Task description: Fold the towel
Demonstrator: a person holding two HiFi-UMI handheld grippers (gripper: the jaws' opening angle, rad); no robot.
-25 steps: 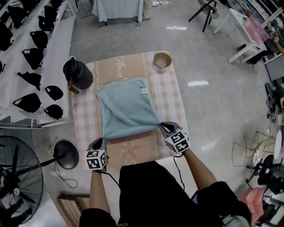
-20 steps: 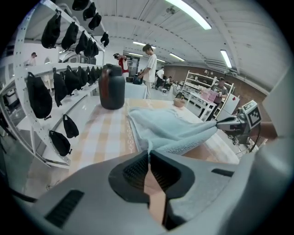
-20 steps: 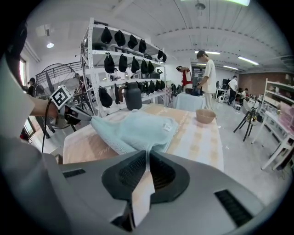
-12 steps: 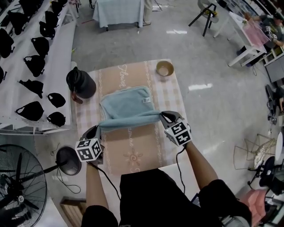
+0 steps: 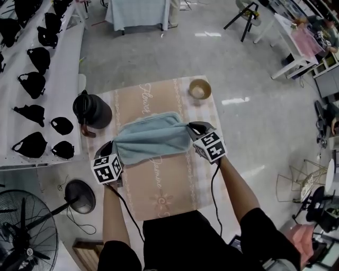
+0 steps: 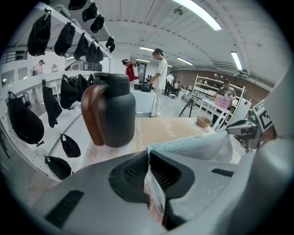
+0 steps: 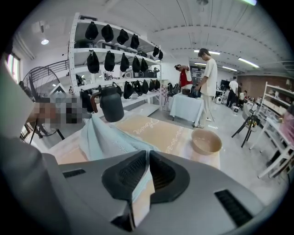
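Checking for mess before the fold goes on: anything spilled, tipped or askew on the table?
Nothing stands out. The jug and bowl stand upright, nothing spilled; the towel is lifted mid-fold, its corners pinched in the left claw and right claw.

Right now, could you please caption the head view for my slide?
Mid-fold: the left gripper and right gripper, both shut on the blue towel, hold its edge raised near a jug and bowl.

A large, open laboratory hall: white shelving (image 5: 66, 63) hung with black caps (image 5: 33, 83), strip lights (image 6: 195, 13) overhead, polished concrete floor (image 5: 249, 127), people (image 6: 161, 75) by a distant worktop (image 6: 144, 101), pedestal fan (image 5: 21, 233).
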